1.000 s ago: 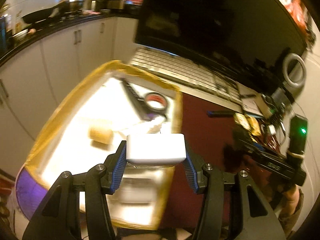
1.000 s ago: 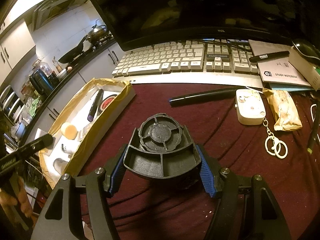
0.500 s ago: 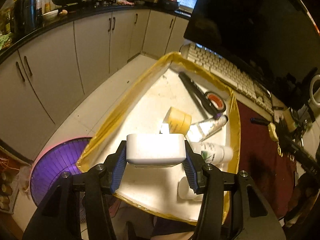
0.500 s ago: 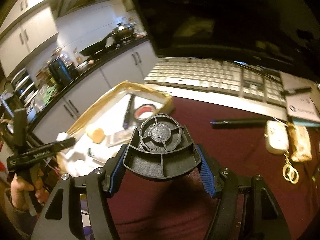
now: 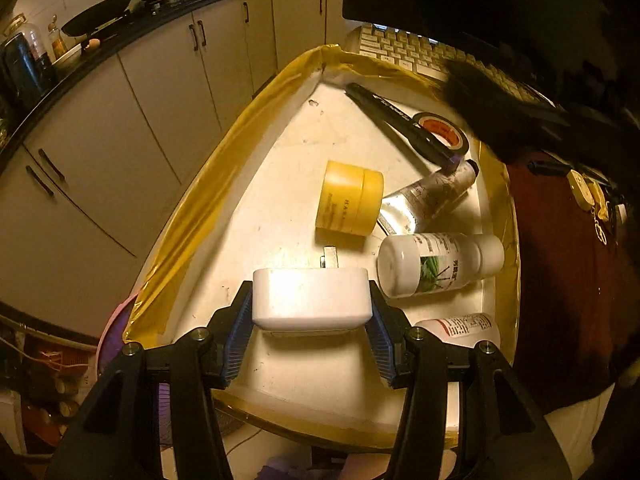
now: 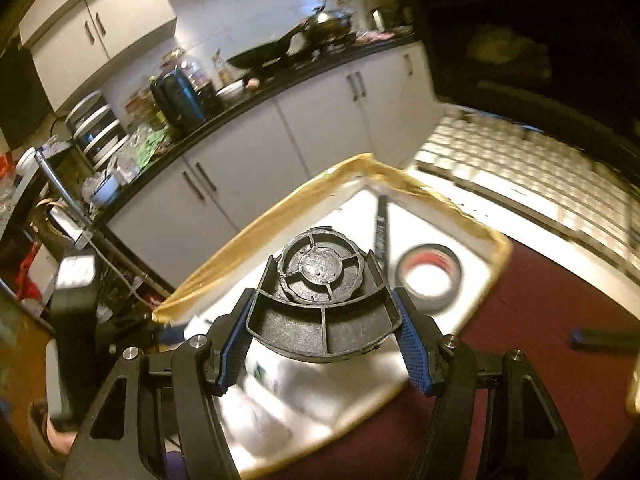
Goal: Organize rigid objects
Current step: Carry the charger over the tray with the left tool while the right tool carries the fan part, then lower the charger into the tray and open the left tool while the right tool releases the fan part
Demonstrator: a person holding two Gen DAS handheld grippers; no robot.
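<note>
**Left gripper** (image 5: pixel 310 322): fingers (image 5: pixel 236 340) part-way apart and clamped on the two short ends of a white plastic block (image 5: pixel 310 298), apparently a plug-in charger, with a metal prong showing at its far edge. It hangs over the near end of the tray (image 5: pixel 208 200). Judged light, rigid and smooth-skinned; the ribbed blue pads suit it, and the flat end faces are the right place to hold. The rounded corners would slip.

**Right gripper** (image 6: pixel 324 344): fingers (image 6: pixel 412 352) about half apart and pressed on the straight sides of a black moulded part (image 6: pixel 320 300), ribbed and webbed, with a round hub on top. It hangs over the tray's tabletop-side edge. Judged stiff, fairly light for its bulk, matt and not slippery. Hold by the flat flanks, as here; the thin webs are the likelier place to crack.

**Tray contents, left wrist view:**
- yellow jar (image 5: pixel 350 200), on its side, touching the clear bottle
- clear bottle (image 5: pixel 428 196), lying
- white labelled bottle (image 5: pixel 436 264), lying, just beside the block
- second white bottle (image 5: pixel 460 328), partly hidden behind the right finger
- black marker (image 5: pixel 396 124), lying against the tape roll (image 5: pixel 442 134)

Everything round here may roll if nudged.

**Free floor:** the tray's left half, nearest the cupboards, is the safest place to set both down.

**Surround:** maroon tabletop (image 6: pixel 540 320), keyboard (image 6: pixel 520 176).
</note>
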